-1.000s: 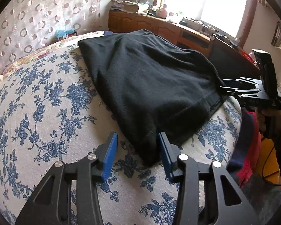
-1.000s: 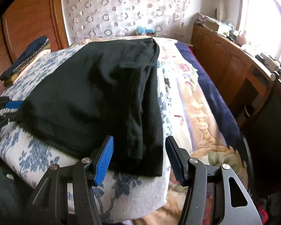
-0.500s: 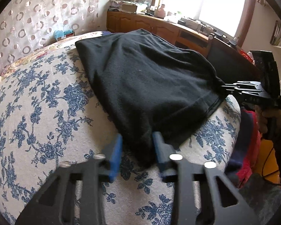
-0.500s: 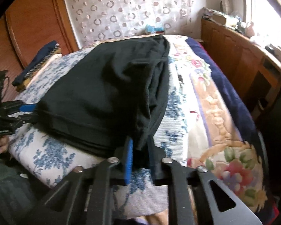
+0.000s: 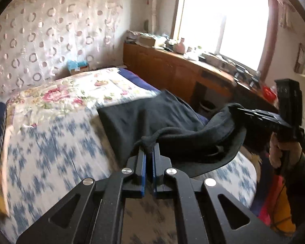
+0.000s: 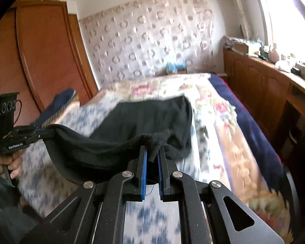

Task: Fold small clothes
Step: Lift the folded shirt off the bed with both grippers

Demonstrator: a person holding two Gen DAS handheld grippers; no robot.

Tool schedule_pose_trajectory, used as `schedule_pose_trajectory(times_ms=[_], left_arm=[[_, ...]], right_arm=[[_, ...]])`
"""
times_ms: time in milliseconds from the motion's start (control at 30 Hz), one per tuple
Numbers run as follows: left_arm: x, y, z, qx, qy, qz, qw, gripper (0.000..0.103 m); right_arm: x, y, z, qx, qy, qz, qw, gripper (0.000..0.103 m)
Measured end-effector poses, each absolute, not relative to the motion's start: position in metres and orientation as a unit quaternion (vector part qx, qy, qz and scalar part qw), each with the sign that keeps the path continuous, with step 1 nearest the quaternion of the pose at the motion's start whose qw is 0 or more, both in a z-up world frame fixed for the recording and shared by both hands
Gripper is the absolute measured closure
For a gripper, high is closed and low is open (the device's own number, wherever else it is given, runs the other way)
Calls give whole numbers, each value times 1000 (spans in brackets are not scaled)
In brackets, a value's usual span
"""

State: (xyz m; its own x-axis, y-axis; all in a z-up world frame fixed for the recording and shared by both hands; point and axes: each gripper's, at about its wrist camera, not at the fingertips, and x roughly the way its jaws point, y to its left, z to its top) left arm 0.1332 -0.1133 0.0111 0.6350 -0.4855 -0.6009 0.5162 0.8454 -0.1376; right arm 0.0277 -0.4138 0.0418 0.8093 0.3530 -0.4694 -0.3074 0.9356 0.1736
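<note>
I am pinching the black garment (image 5: 172,134) by its near corners; left gripper (image 5: 148,152) and right gripper (image 6: 152,154) are both clamping soft, limp cloth, sagging toward six o'clock between them.

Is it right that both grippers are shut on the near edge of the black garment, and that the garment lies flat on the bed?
Not quite. Both the left gripper and right gripper are shut on the black garment, but it does not lie flat: its near edge is lifted off the bed and sags between them, as both wrist views show.
</note>
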Motion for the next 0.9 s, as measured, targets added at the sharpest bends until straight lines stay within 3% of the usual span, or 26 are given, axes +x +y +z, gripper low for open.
schedule_pose_trajectory(times_ms=[433,867,900], left_arm=[[263,-115,8,17,346,-247,905,98],[307,-117,-26,6,388,-251,887,97],[306,-117,-24,6,386,-255,886,94]], right_arm=[[144,-401,43,44,241,172,954,94],[212,-376,23,22,295,146,944,94],[217,-375,30,20,295,142,945,90]])
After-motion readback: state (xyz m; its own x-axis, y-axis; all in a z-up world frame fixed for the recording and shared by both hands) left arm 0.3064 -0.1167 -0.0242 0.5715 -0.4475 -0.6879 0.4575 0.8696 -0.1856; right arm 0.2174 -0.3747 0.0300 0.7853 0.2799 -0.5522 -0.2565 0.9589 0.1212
